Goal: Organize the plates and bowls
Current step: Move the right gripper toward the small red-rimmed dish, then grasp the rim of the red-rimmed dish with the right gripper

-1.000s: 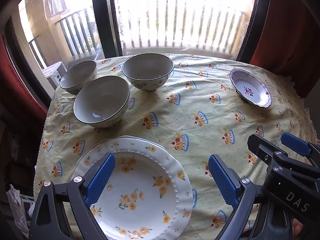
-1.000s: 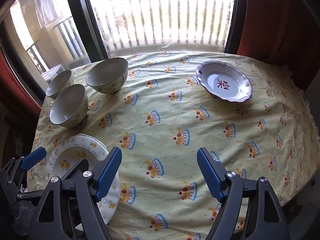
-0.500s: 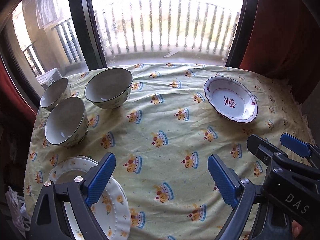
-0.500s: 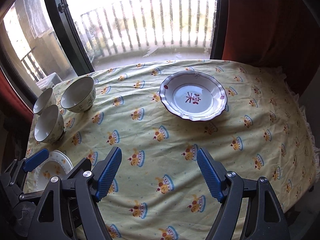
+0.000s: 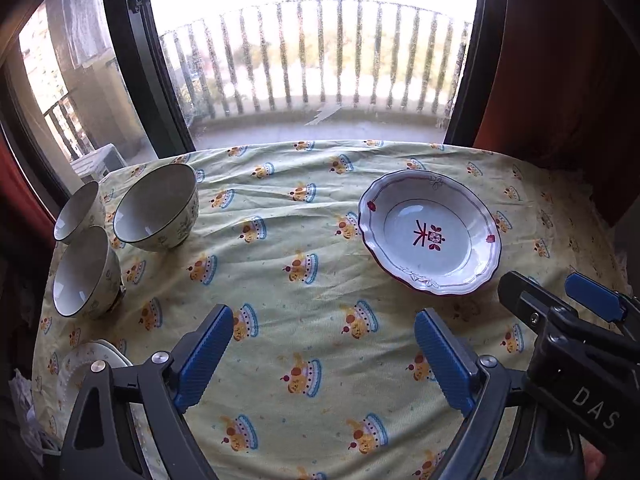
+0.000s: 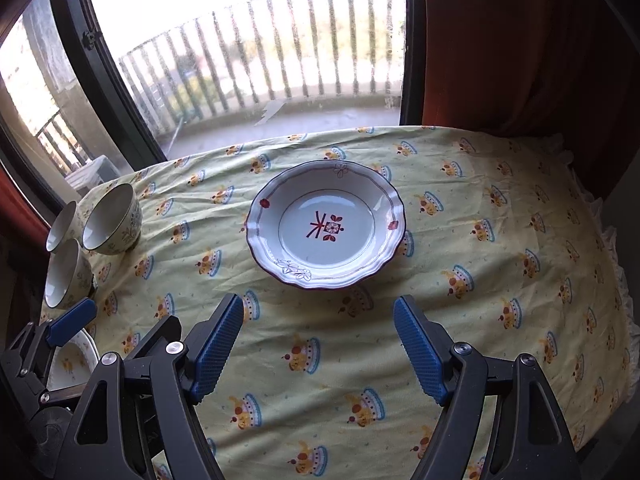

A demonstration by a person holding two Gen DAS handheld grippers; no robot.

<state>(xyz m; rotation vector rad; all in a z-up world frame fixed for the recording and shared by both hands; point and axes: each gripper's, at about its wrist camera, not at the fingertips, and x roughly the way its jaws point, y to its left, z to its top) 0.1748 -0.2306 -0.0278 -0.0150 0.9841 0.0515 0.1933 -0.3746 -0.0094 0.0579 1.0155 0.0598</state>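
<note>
Covering the table, a yellow crown-print cloth faces a balcony window; both tools gape wide.

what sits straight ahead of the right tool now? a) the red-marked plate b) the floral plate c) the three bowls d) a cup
a: the red-marked plate lies centred beyond the open right tool, while the three bowls sit far left.
</note>
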